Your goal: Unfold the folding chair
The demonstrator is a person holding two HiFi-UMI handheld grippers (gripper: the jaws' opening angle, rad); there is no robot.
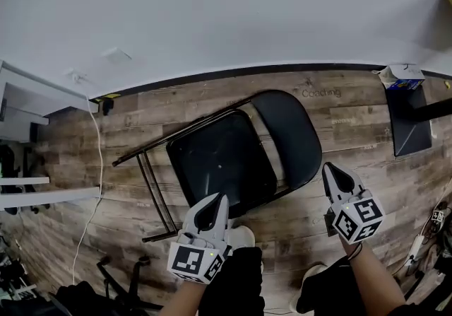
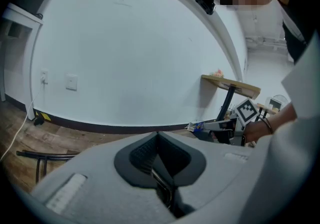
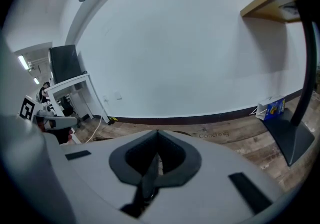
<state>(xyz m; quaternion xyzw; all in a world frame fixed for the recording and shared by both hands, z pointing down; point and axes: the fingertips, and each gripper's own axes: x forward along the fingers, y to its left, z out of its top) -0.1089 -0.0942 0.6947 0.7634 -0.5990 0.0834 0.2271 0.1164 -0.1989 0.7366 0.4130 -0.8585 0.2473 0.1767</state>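
Observation:
A black folding chair [image 1: 233, 148] lies flat and folded on the wooden floor, its backrest [image 1: 289, 131] toward the upper right and its metal legs [image 1: 152, 187] toward the left. My left gripper [image 1: 217, 201] hovers over the near edge of the seat, jaws shut and empty. My right gripper [image 1: 330, 170] is to the right of the chair, beside the backrest's lower edge, also shut with nothing in it. In the left gripper view the shut pads [image 2: 159, 140] point at the white wall, and the chair's legs [image 2: 42, 156] show low at the left. The right gripper view shows shut pads [image 3: 156, 140] over floorboards.
A white wall with a dark baseboard [image 1: 233, 72] runs behind the chair. A white desk [image 1: 28, 106] and a cable [image 1: 97, 166] are at the left. A black stand base [image 1: 411, 124] and a small box [image 1: 402, 78] sit at the right. My feet [image 1: 240, 238] are just below the chair.

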